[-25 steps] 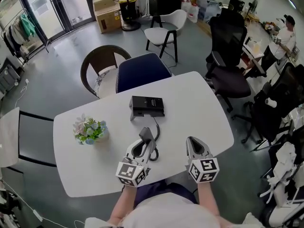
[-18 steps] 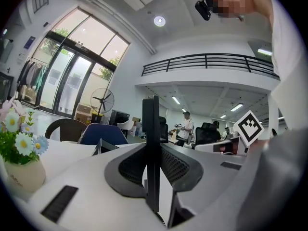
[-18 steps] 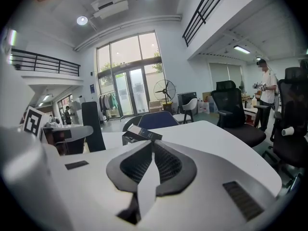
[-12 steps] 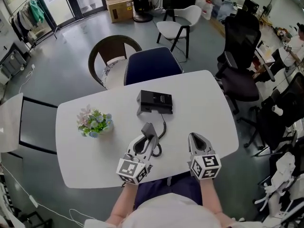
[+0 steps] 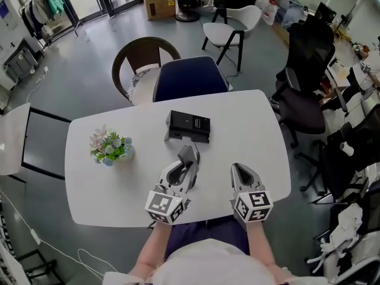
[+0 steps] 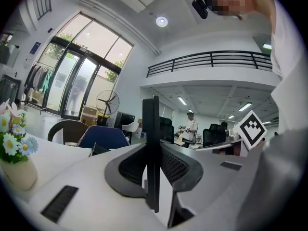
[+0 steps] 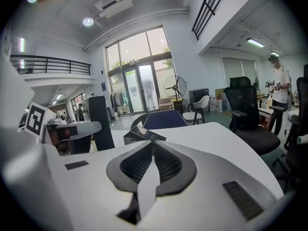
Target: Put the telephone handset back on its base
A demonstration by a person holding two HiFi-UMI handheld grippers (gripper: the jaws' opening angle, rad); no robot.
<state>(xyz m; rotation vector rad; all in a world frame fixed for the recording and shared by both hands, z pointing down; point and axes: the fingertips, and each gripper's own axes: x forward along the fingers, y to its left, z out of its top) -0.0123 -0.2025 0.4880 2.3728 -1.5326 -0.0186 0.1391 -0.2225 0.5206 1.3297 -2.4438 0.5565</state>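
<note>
The black telephone base (image 5: 189,126) lies on the white table (image 5: 249,123), toward its far side, with a coiled cord (image 5: 196,154) running back from it. My left gripper (image 5: 183,170) is shut on the black handset (image 5: 187,156), which stands on edge just short of the base. In the left gripper view the handset (image 6: 150,124) is a thin dark slab pinched between the jaws (image 6: 153,154). My right gripper (image 5: 238,171) hovers over the near right of the table, shut and empty. Its view shows the base (image 7: 144,134) ahead and the handset (image 7: 102,121) to the left.
A small pot of flowers (image 5: 108,149) stands on the table's left side. A blue chair (image 5: 189,81) and a brown chair (image 5: 142,58) are pushed in at the far edge. Black office chairs (image 5: 306,94) crowd the floor to the right.
The head view has shifted a little. The left gripper still holds the handset, now slightly nearer the base. The right gripper stays shut in much the same place.
</note>
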